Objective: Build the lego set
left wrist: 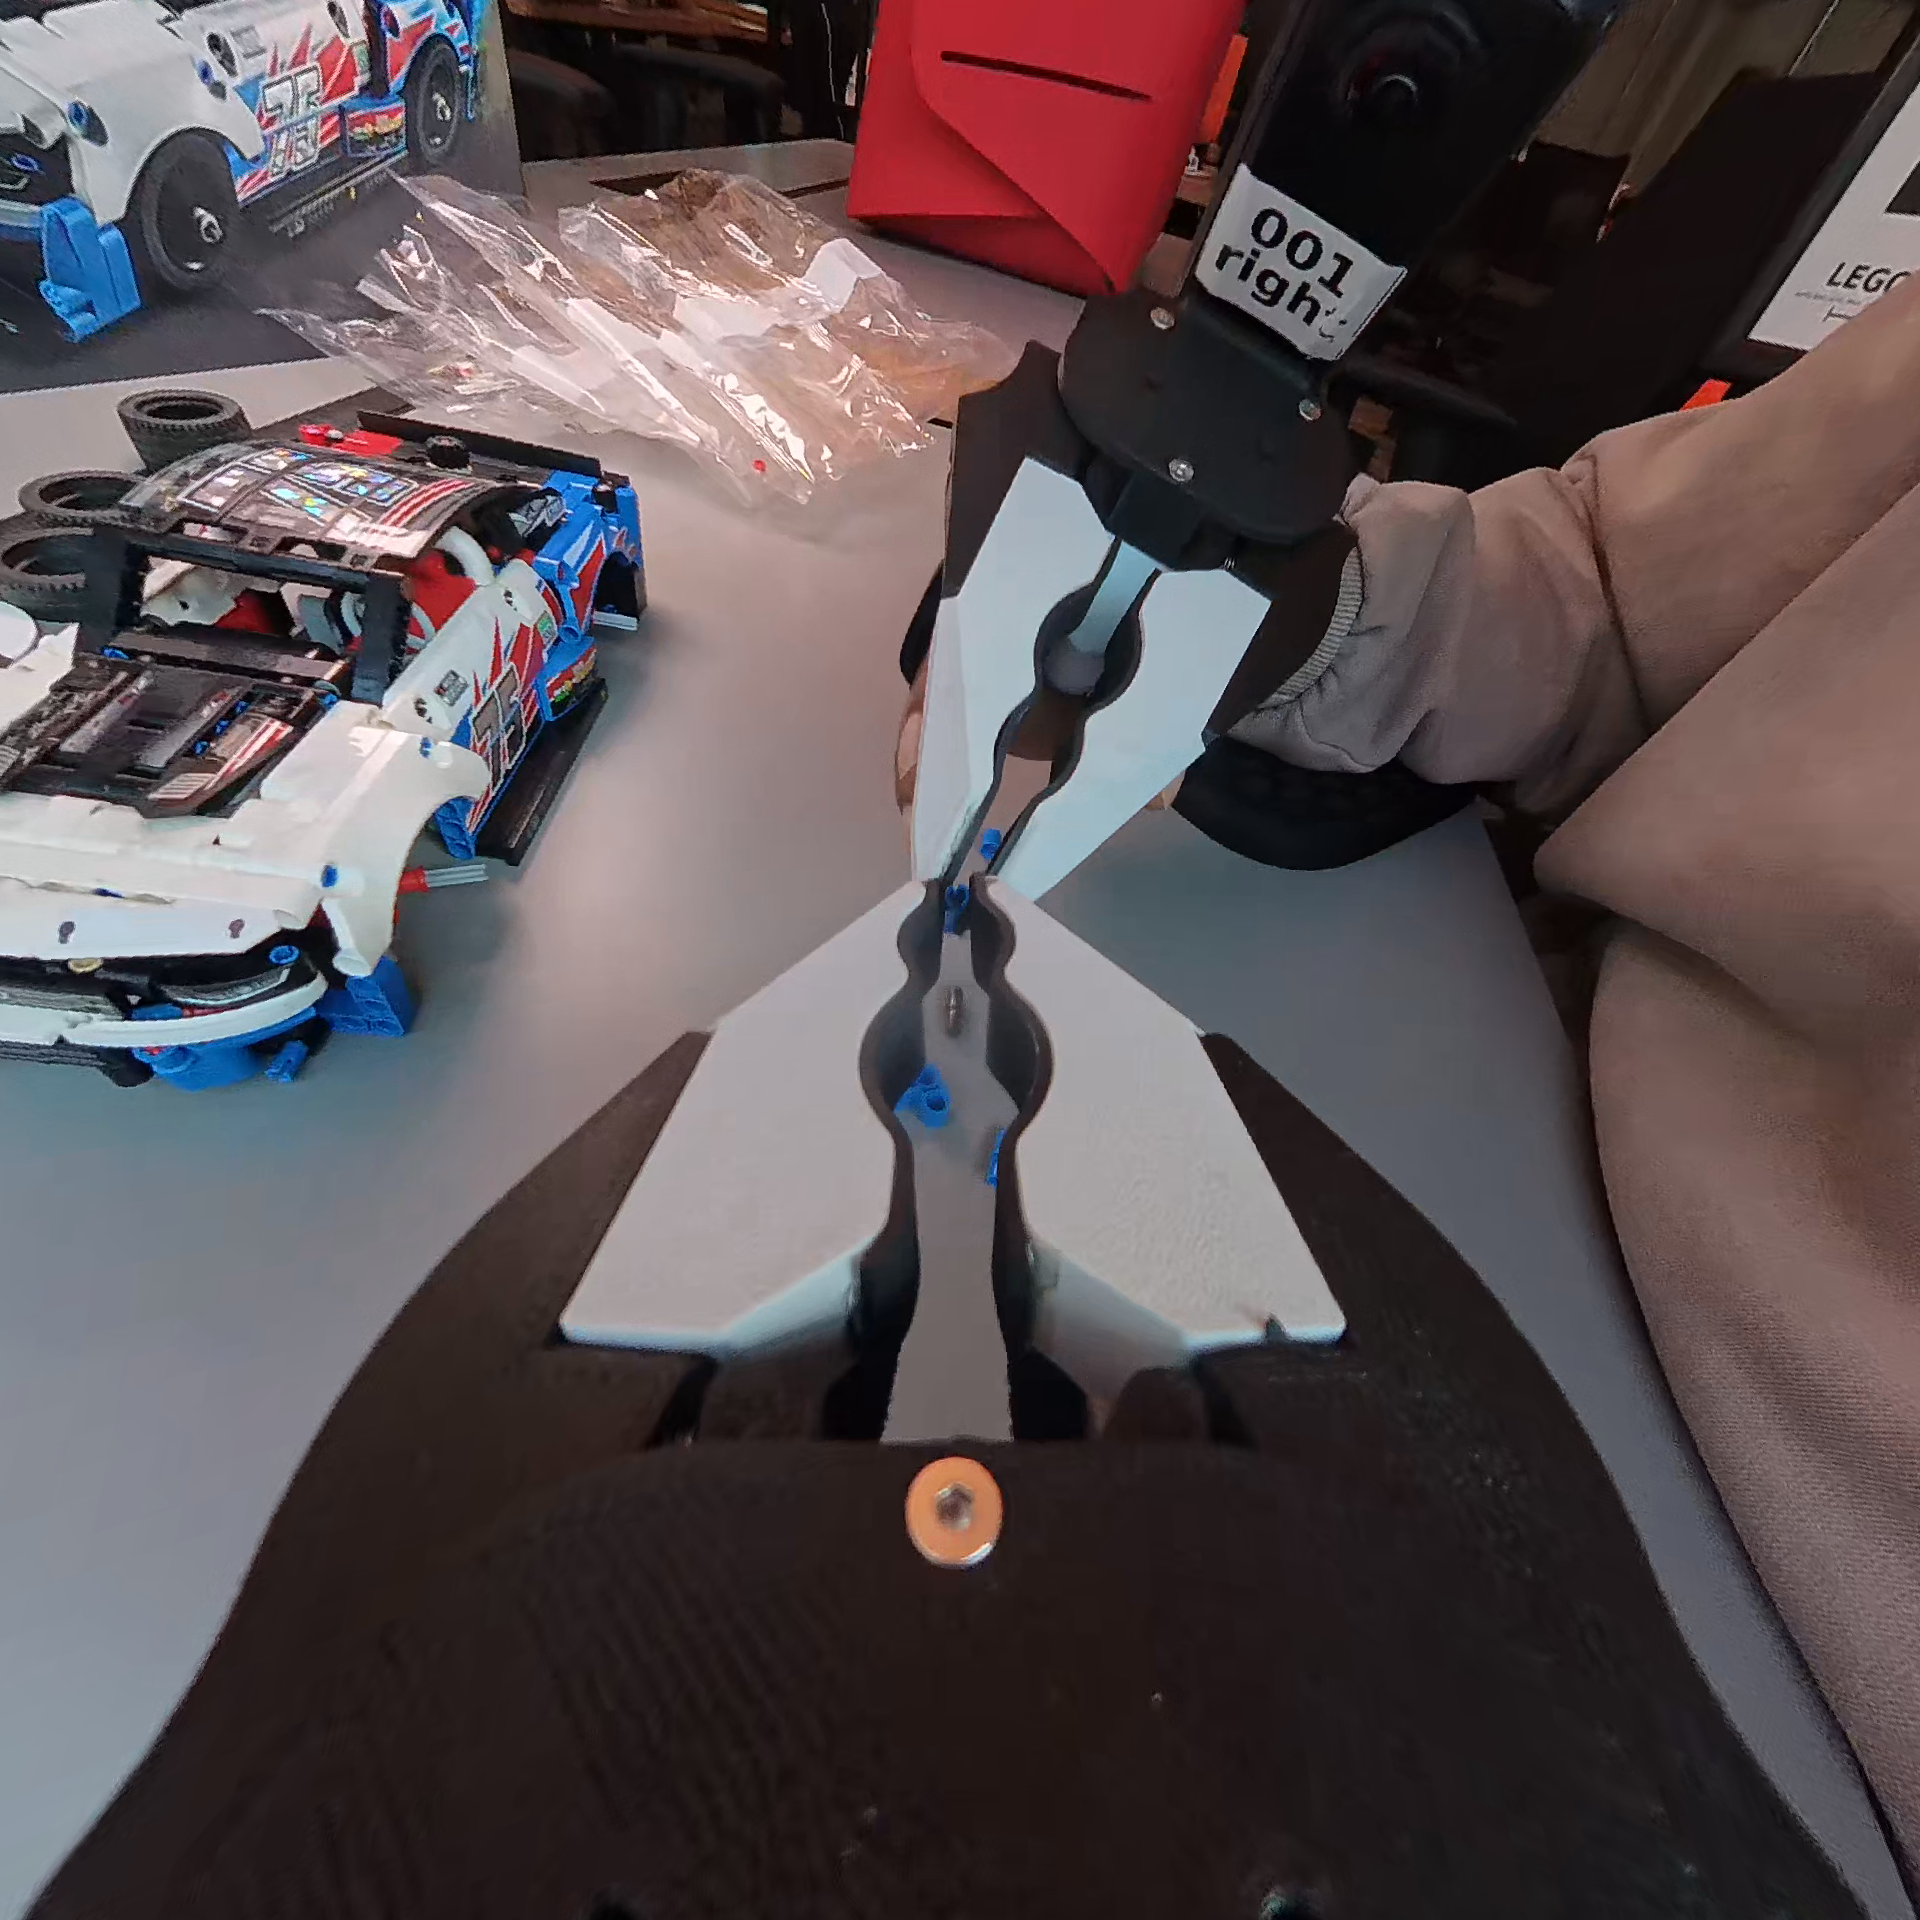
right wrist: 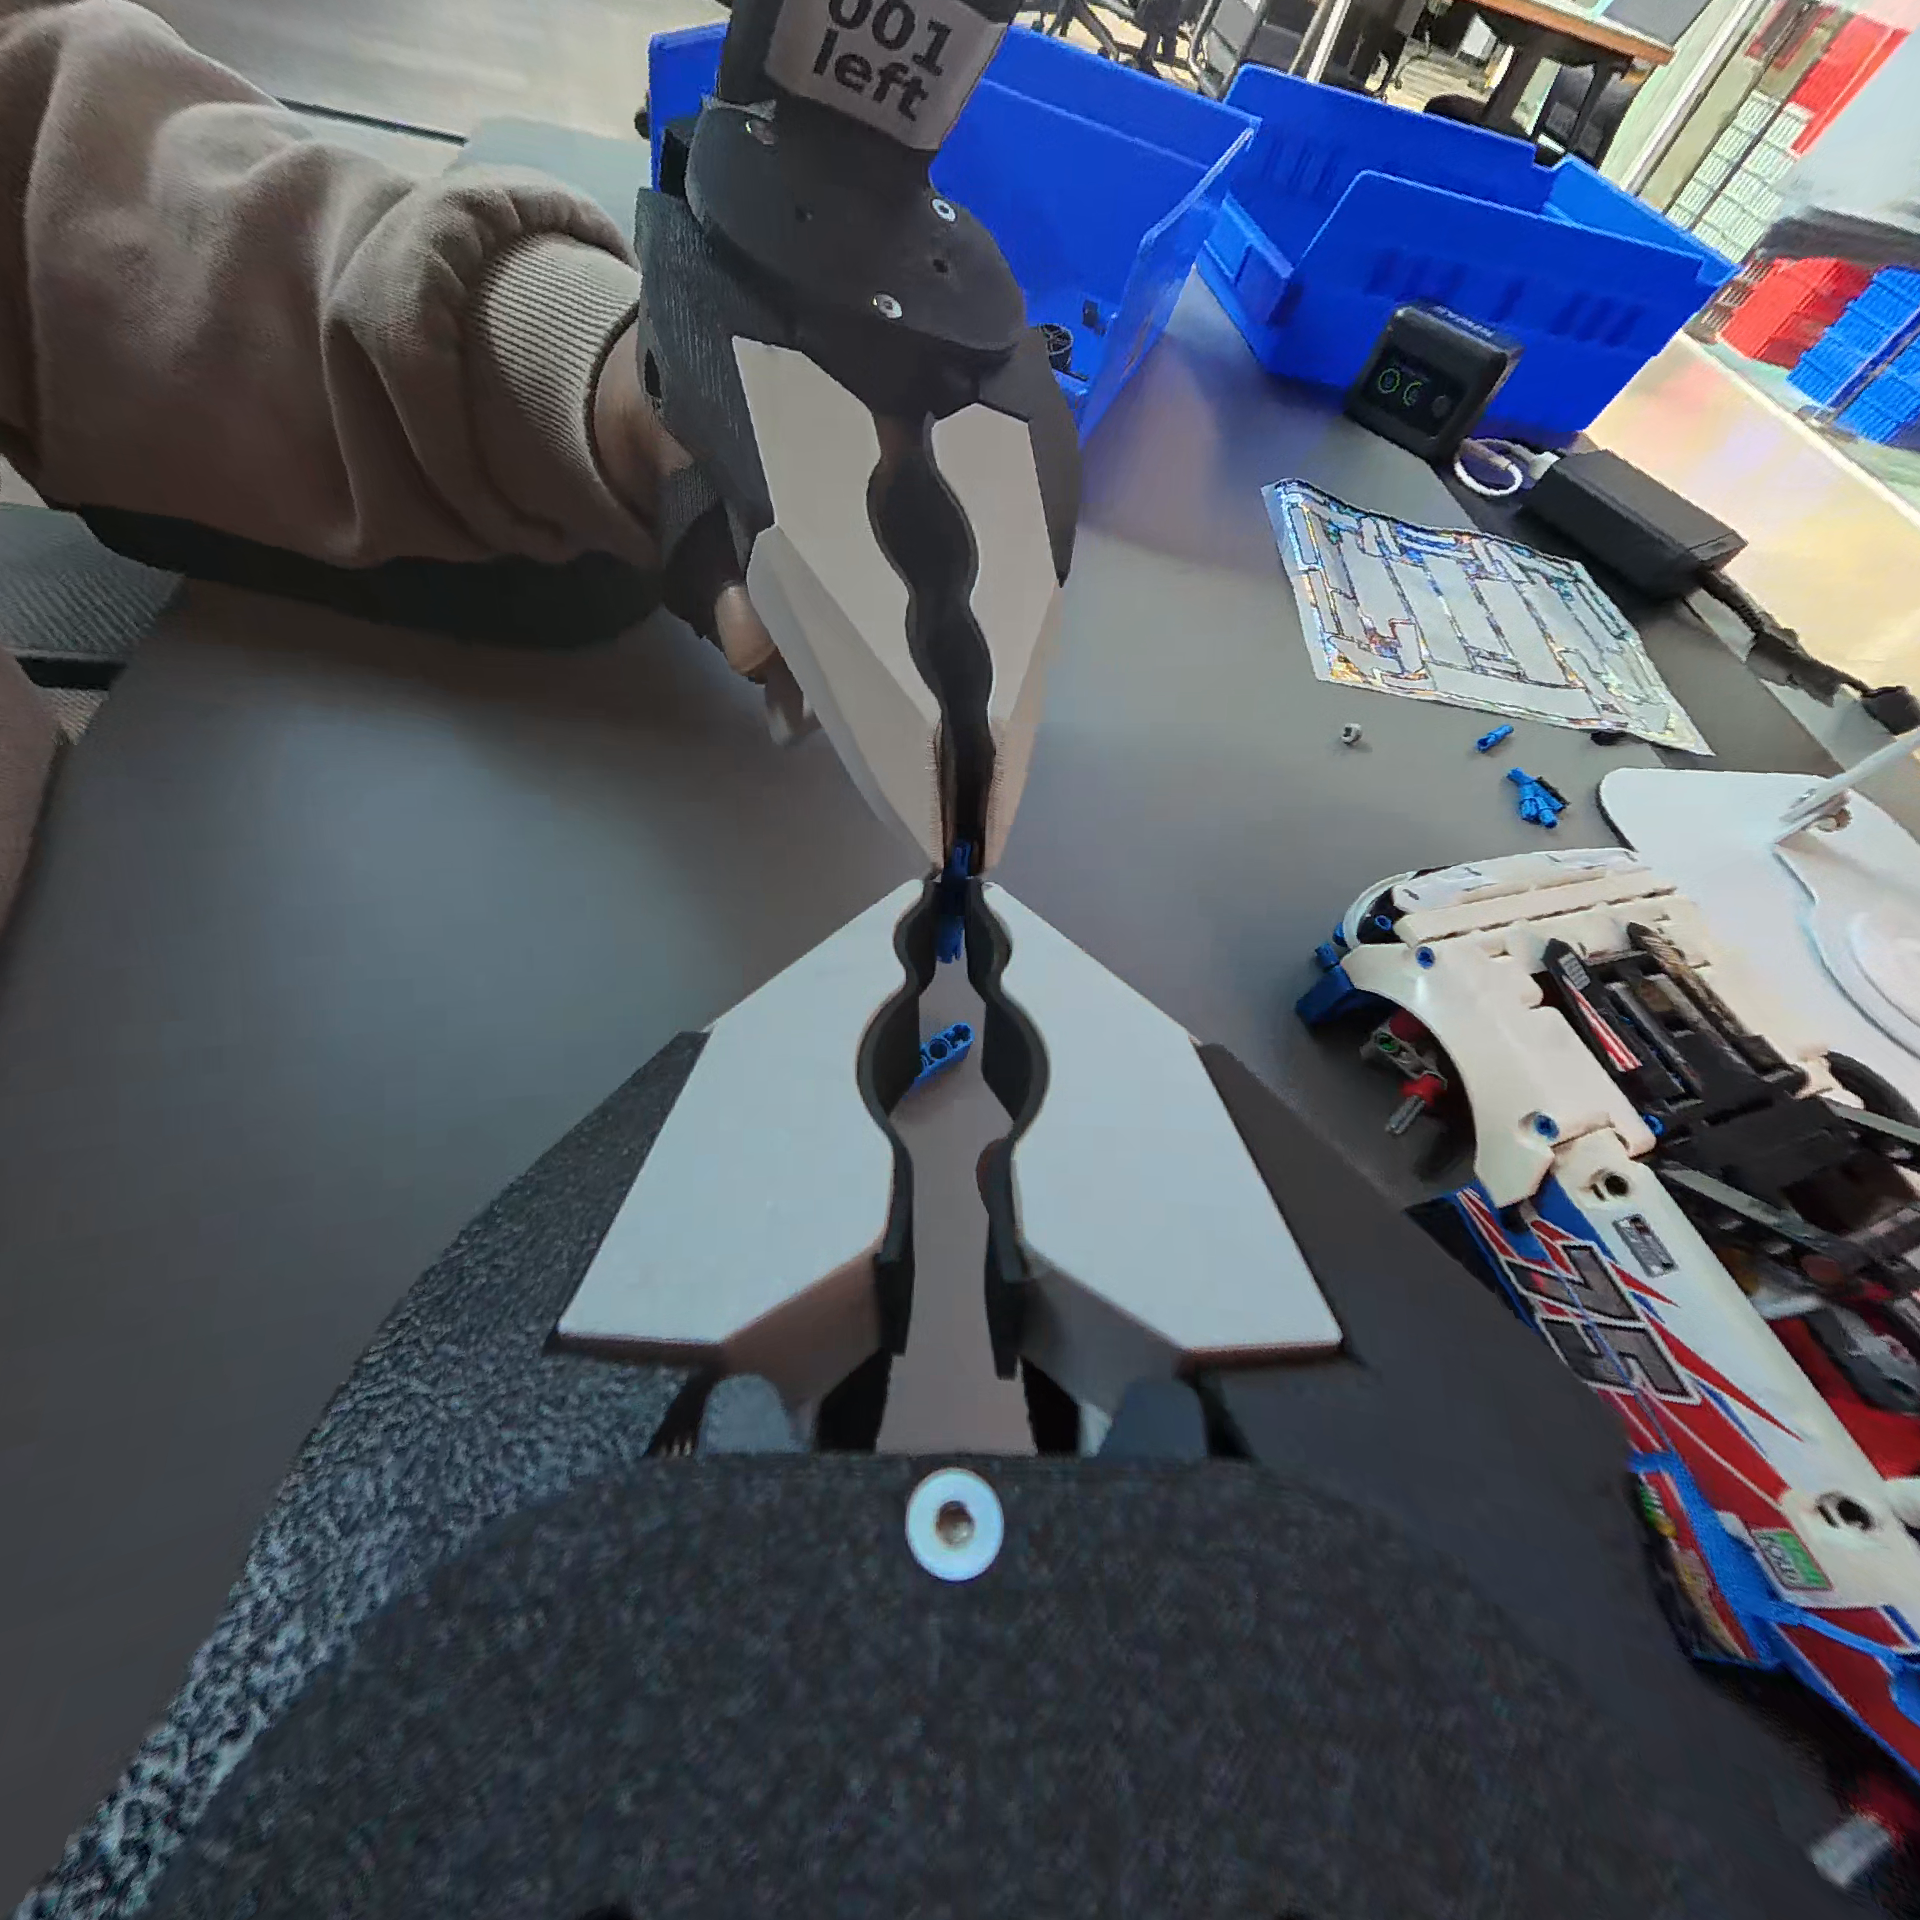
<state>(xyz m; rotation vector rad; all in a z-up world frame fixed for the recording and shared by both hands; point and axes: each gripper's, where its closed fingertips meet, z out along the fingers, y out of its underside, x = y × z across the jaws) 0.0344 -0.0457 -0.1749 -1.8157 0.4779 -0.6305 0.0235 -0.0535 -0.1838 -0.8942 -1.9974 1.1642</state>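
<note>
The white, blue and red brick-built race car (left wrist: 301, 717) stands nearly complete on the grey table (left wrist: 727, 727), its black rubber tyres (left wrist: 182, 421) unfitted. The left tool (left wrist: 958, 896) and right tool (right wrist: 951, 894), tip to tip, each pinch a small blue pin (right wrist: 952, 914), probably joining them.

Left wrist view: aimed along the left tongs (left wrist: 961, 896), close over the counter (left wrist: 675, 727).
Right wrist view: aimed oppositely along the right tongs (right wrist: 951, 904).
Shared: the meeting tips and the car (left wrist: 291, 727).

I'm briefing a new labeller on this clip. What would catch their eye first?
The two grippers meet tip to tip mid-frame, left gripper and right gripper, each pinching a small blue pin. Beside them on the grey table stands a part-built white, blue and red car, loose tyres behind it.
</note>
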